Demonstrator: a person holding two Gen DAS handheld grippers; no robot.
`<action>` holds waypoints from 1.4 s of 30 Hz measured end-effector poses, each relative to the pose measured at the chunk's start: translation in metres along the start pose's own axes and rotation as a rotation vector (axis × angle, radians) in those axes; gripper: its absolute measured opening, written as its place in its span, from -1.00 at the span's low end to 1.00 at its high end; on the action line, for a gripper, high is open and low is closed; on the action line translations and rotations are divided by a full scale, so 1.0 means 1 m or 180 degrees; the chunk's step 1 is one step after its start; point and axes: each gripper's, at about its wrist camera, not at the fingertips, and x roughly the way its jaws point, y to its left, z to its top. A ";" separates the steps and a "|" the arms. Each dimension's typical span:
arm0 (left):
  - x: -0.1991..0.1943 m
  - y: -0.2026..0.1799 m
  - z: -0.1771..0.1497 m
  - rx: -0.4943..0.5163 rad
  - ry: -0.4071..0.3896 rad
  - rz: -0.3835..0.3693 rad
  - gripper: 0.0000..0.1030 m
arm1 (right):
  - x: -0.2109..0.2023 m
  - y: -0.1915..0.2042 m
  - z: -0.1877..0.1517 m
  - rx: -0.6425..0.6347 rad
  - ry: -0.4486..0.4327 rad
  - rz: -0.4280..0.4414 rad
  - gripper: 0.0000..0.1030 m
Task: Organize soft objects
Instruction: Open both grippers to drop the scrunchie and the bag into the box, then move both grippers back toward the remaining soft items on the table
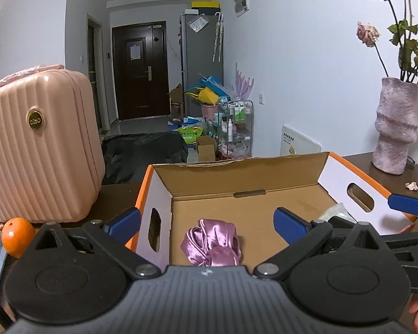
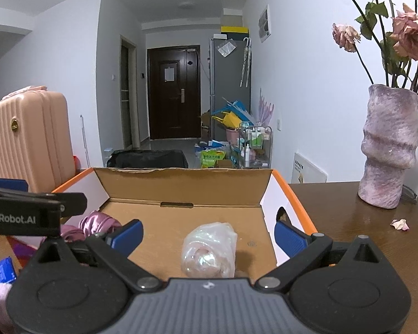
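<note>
An open cardboard box (image 1: 245,183) with orange edges and white side walls stands on the dark wooden desk (image 2: 348,222), and both soft things lie on its brown floor. The purple satin bundle (image 1: 212,246) sits in the box's near left part, crumpled, its longer side running roughly from the box's near wall toward its far wall with a slight lean to the left. The left tool (image 1: 207,222) hangs over the box's near edge with its blue pads spread wide and nothing between them; the satin bundle lies just below and between the pads, apart from both.

The pearly translucent pouch (image 2: 209,250) lies in the box's near right part, a rolled shape with its long axis pointing from the near wall toward the far wall. The right tool (image 2: 207,235) stands wide apart as well, empty, the pouch centred between its pads without touching them.

Left of the box stands a pink ribbed suitcase (image 1: 39,150), with an orange (image 1: 17,236) before it; right of the box a mauve vase (image 1: 398,128) holds dried roses
</note>
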 end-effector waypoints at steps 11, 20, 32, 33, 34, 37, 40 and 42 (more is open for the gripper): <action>-0.021 0.005 -0.014 -0.0113 0.0128 -0.0169 1.00 | -0.028 -0.010 -0.010 -0.0008 -0.0036 -0.0070 0.96; -0.063 0.016 -0.002 -0.0147 -0.0198 0.0001 1.00 | -0.062 -0.013 -0.016 0.0012 -0.0170 -0.0081 0.96; -0.123 0.024 -0.004 -0.0137 -0.0340 -0.0042 1.00 | -0.114 0.002 -0.036 -0.0068 -0.0214 0.0009 0.97; -0.125 0.024 -0.008 -0.0120 -0.0311 -0.0039 1.00 | -0.119 0.003 -0.037 -0.0070 -0.0215 0.0014 0.97; -0.128 0.024 -0.011 -0.0109 -0.0290 -0.0044 1.00 | -0.123 0.004 -0.039 -0.0070 -0.0219 0.0018 0.97; -0.137 0.025 -0.021 -0.0105 -0.0250 -0.0042 1.00 | -0.137 0.007 -0.044 -0.0067 -0.0233 0.0040 0.98; -0.147 0.027 -0.029 -0.0123 -0.0235 -0.0045 1.00 | -0.151 0.011 -0.049 -0.0091 -0.0255 0.0053 0.98; -0.154 0.028 -0.034 -0.0132 -0.0226 -0.0047 1.00 | -0.159 0.013 -0.052 -0.0092 -0.0265 0.0068 0.99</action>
